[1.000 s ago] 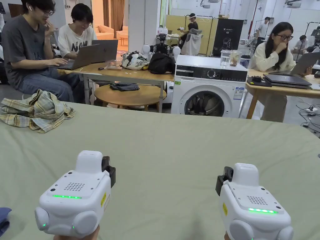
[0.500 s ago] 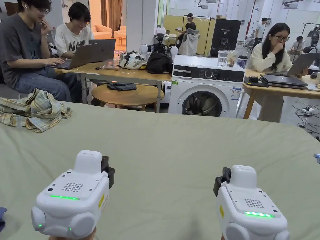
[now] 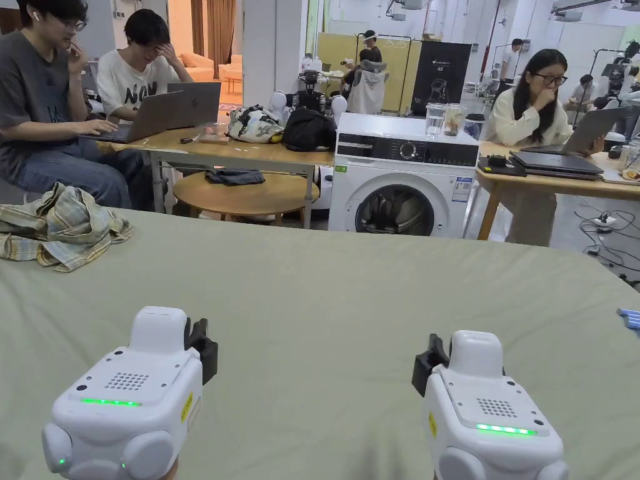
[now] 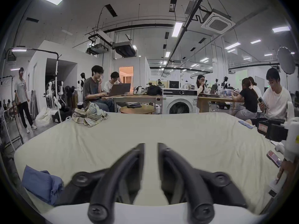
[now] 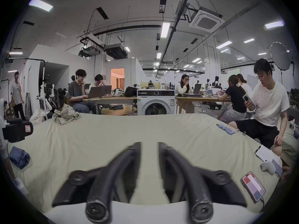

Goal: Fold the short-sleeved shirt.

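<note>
I am holding both grippers low over the near part of the bed (image 3: 350,281), well apart from each other, and neither is carrying anything. In its own view the left gripper (image 4: 151,146) is showing its fingers (image 4: 140,148) parted by a narrow gap with only the sheet between them; the right gripper (image 5: 149,145) is showing the same — fingers slightly released, nothing in them.

The plaid shirt (image 3: 59,228) is lying crumpled in a heap at the far left corner of the bed, well apart from both grippers. I am taking it for the short-sleeved shirt, though its sleeves are buried in the folds and I cannot tell their length. A blue cloth (image 4: 40,183) is sitting near my left side, and a phone (image 5: 253,188) is resting on the bed at my right.

The risks I am seeing: pinching several layers of the heap at once, so it lifts as a lump rather than spreading; catching the sheet along with the shirt; or sweeping my right gripper back into the phone.
</note>
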{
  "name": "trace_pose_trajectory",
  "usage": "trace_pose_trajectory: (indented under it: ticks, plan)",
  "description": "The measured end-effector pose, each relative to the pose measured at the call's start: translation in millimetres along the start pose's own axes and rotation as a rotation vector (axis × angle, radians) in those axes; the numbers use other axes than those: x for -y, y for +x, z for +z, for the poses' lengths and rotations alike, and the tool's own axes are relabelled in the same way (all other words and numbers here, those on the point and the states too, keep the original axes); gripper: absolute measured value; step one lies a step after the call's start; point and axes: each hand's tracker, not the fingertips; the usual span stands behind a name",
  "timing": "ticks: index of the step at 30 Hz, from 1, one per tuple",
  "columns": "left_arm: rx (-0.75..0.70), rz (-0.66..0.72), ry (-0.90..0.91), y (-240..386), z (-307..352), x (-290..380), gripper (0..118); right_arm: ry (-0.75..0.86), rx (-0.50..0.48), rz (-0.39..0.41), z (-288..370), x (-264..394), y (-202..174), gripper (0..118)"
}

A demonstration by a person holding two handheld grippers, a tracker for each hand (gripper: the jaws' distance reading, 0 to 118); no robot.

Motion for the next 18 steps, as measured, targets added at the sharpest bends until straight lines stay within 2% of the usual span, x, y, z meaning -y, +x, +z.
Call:
trace_pose_trajectory:
  ticks: [1, 2, 3, 4, 5, 6, 10, 18]
  plan:
    - [-0.002, -0.008, -0.002, 0, -2, -1, 41, -0.006, 0.002, 0.001, -2, 0, 1, 60]
    - [-0.001, -0.01, -0.01, 0, -4, -1, 51, -0.006, 0.002, -0.001, -3, 1, 1, 63]
    - [-0.002, -0.01, -0.016, 0, -5, -2, 67, -0.004, 0.005, -0.001, -2, 0, 2, 64]
    - [-0.006, -0.007, -0.016, 0, -6, 0, 75, -0.001, 0.017, 0.006, -3, 0, 2, 67]
    - [-0.006, -0.002, -0.016, 0, -5, 0, 78, 0.001, 0.033, 0.015, -4, 0, 2, 72]
    - [-0.006, 0.005, -0.008, -1, -5, 1, 78, 0.0, 0.04, 0.018, -5, 0, 3, 80]
    - [-0.003, 0.024, 0.018, -3, -3, 2, 78, 0.005, 0.035, 0.004, -7, 0, 9, 87]
    - [0.023, 0.058, 0.065, -7, -5, 6, 78, 0.035, 0.012, 0.015, -7, -1, 12, 87]
